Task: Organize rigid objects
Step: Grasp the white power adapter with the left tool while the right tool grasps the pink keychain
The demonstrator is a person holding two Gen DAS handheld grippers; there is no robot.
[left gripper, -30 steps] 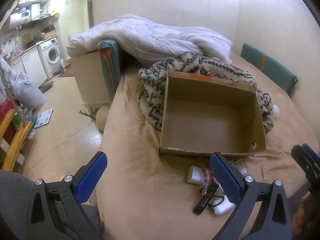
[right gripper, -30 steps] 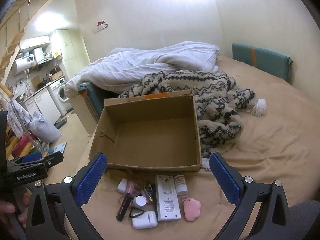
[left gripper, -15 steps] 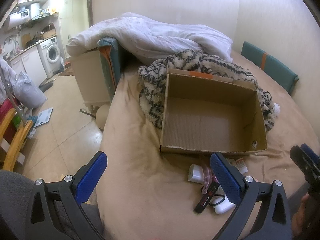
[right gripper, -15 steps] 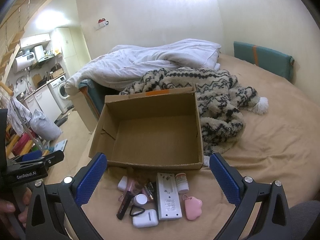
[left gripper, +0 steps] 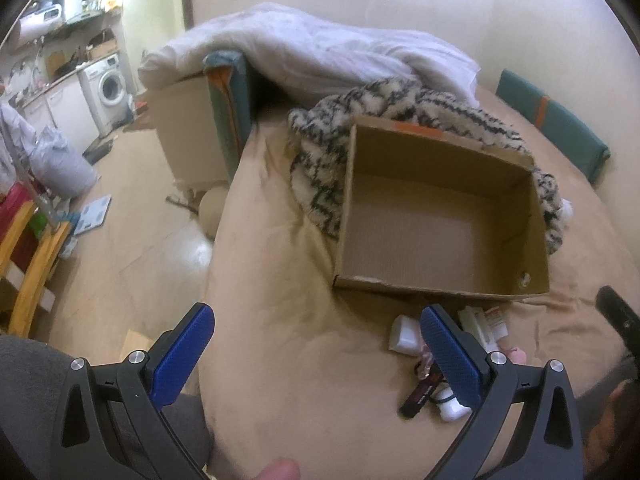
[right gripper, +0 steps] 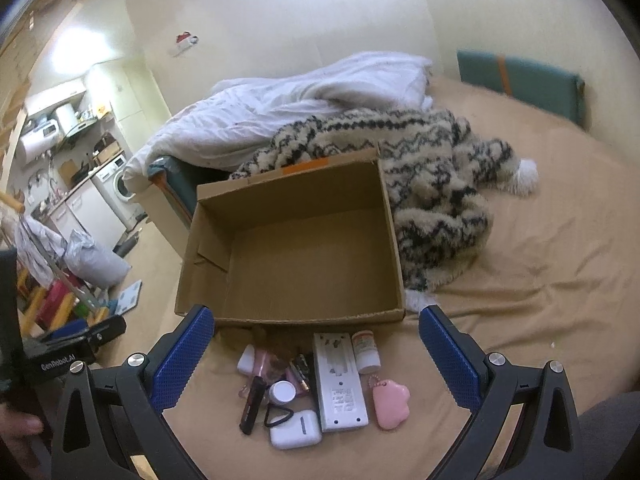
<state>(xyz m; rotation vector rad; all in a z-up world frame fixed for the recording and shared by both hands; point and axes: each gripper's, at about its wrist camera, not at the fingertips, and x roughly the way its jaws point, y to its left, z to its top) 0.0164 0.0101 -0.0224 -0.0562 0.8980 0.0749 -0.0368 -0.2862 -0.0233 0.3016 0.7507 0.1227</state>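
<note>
Left gripper: blue fingers spread wide, holding nothing, above the tan bed sheet.
Right gripper: fingers spread, empty, over the clutter.
Open brown cardboard box: empty, on the bed.
White rectangular remote: just before the box, beside a pink cloud-shaped keychain.

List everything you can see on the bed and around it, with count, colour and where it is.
cardboard box: 1, brown, open and empty, on the bed
remote: 1, white, in front of the box
pink charm: 1, pink, right of the remote
pill bottle: 1, white, lying beside the remote's far end
white case: 1, white, nearest item
black stick: 1, black, left of the case
patterned blanket: 1, cream and black, behind and right of the box
duvet: 1, white, far side
washing machine: 1, white, kitchen area
left gripper: open, blue pads
right gripper: open, blue pads
</note>
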